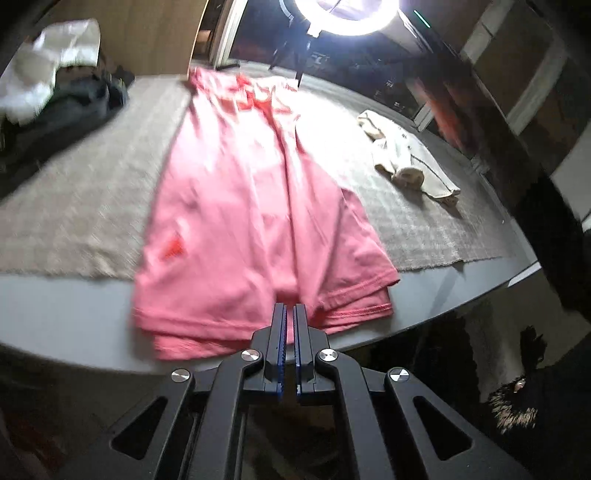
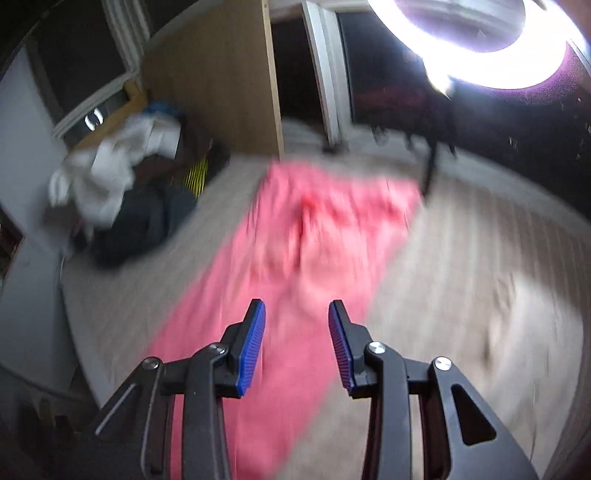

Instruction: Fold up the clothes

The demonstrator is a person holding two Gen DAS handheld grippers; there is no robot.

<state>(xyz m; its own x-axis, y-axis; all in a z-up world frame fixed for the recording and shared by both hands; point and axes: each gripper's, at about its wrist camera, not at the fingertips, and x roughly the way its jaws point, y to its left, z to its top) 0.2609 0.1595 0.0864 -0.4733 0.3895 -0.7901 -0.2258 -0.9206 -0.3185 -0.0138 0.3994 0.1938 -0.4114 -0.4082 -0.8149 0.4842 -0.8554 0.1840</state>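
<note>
A pink garment (image 1: 243, 206) lies spread lengthwise on a beige mat (image 1: 85, 206) on the table, its near hem doubled over the mat's front edge. My left gripper (image 1: 290, 314) is shut at the near hem; whether cloth is pinched between the pads is hidden. In the right wrist view the same pink garment (image 2: 295, 266) runs away from me, blurred. My right gripper (image 2: 297, 317) is open and empty, held above the garment's near part.
A pile of white and dark clothes (image 1: 55, 85) sits at the table's far left, also in the right wrist view (image 2: 122, 192). A cream folded garment (image 1: 410, 158) lies at the right. A bright ring light (image 1: 354, 18) stands behind the table. The table's front edge (image 1: 424, 325) is close.
</note>
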